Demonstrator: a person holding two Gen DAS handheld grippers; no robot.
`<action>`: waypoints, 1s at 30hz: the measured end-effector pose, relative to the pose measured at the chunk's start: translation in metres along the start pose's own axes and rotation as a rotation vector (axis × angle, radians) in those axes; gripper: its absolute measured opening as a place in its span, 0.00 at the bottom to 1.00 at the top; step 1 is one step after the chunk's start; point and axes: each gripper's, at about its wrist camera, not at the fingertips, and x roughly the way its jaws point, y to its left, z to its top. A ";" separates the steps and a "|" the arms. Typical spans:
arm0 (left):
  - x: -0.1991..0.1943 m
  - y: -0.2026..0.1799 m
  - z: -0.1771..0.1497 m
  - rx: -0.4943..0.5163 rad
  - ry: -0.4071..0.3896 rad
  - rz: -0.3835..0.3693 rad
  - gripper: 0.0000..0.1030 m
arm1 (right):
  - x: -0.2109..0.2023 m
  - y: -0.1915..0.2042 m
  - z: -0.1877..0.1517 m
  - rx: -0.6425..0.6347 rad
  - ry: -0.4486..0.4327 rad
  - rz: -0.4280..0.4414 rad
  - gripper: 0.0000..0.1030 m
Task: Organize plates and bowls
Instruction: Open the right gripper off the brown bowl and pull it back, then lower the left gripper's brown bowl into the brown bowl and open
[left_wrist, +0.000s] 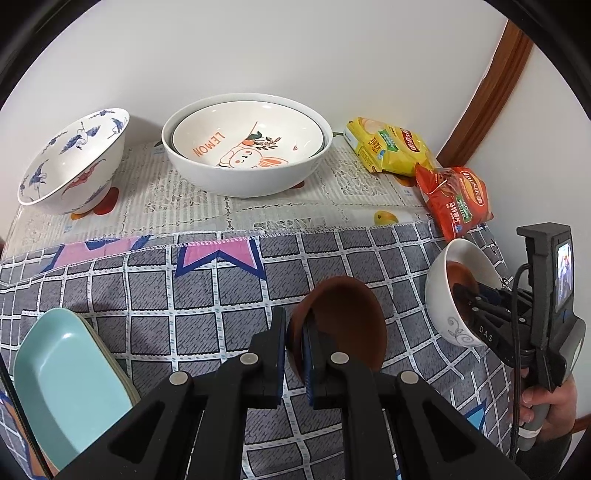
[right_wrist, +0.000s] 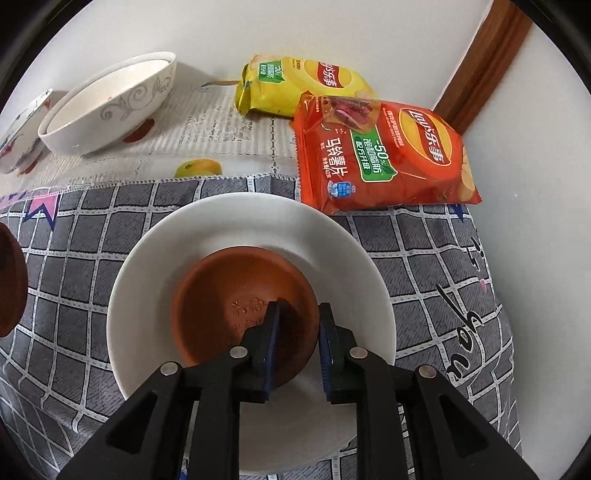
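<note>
My left gripper (left_wrist: 294, 325) is shut on the rim of a small brown bowl (left_wrist: 347, 321) and holds it above the grey checked cloth. Its edge shows at the left of the right wrist view (right_wrist: 9, 280). My right gripper (right_wrist: 297, 321) straddles the rim of a second brown bowl (right_wrist: 229, 306) that sits inside a white bowl (right_wrist: 332, 251); the jaws stand apart with a gap on the right side. In the left wrist view the right gripper (left_wrist: 467, 295) reaches into that white bowl (left_wrist: 439, 295).
At the back stand a large white bowl (left_wrist: 236, 177) holding a "LEMON" rabbit plate (left_wrist: 243, 136), and a blue-crane bowl (left_wrist: 70, 162). A teal rectangular dish (left_wrist: 70, 384) lies at front left. Yellow (right_wrist: 295, 85) and red (right_wrist: 380, 155) crisp bags lie by the wall.
</note>
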 end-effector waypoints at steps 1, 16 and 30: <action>-0.002 0.001 -0.001 0.000 -0.001 0.001 0.08 | 0.000 0.000 0.000 -0.003 -0.002 -0.001 0.18; -0.021 -0.015 -0.003 0.027 -0.022 0.007 0.08 | -0.030 -0.012 -0.004 0.050 -0.079 0.088 0.40; -0.021 -0.088 0.001 0.096 -0.040 -0.068 0.08 | -0.107 -0.081 -0.054 0.190 -0.264 0.163 0.40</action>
